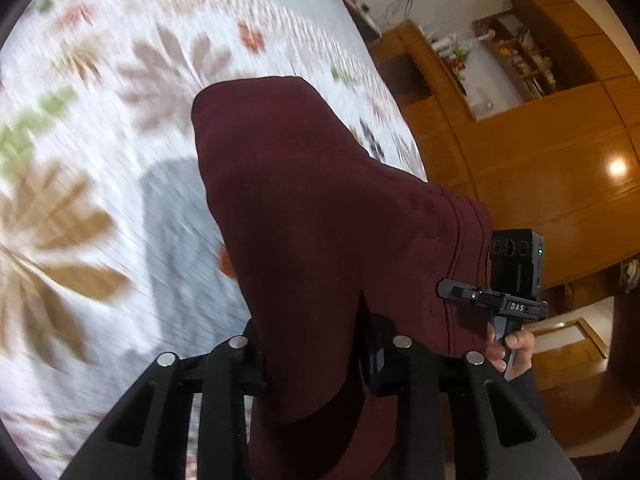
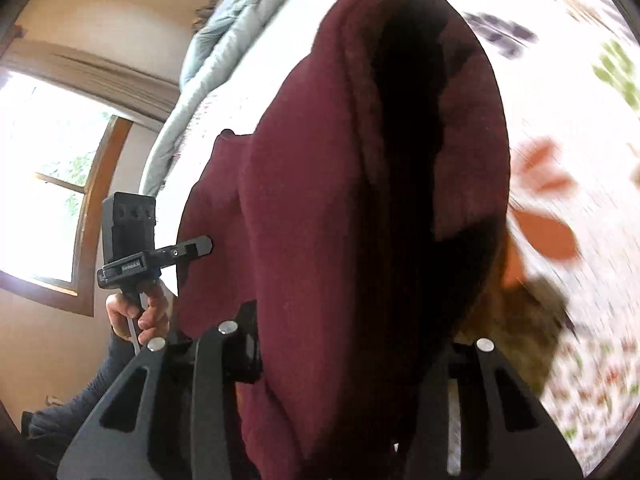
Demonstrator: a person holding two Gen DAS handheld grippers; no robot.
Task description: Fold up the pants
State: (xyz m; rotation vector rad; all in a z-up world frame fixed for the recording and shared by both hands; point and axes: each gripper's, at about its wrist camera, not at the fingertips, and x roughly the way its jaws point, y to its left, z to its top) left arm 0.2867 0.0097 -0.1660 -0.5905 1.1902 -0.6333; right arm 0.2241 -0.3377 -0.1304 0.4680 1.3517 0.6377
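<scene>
The dark maroon pants [image 1: 320,200] hang lifted above the bed, stretched between both grippers. In the left wrist view my left gripper [image 1: 316,360] is shut on a fold of the cloth, which rises from between its fingers [image 1: 376,364]. My right gripper [image 1: 452,292], in a person's hand [image 1: 516,344], holds the hemmed edge at the right. In the right wrist view the pants [image 2: 320,220] fill the middle as a thick bunch. My right gripper [image 2: 352,360] is shut on that bunch, which hides one finger. My left gripper [image 2: 200,246] grips the cloth's left edge.
Under the pants lies a bed with a white floral bedspread [image 1: 100,140], blurred. A light blue quilt [image 2: 224,40] is heaped at its far end. Wooden cabinets and shelves [image 1: 540,140] stand beyond the bed's right side. A window [image 2: 52,184] is on the left wall.
</scene>
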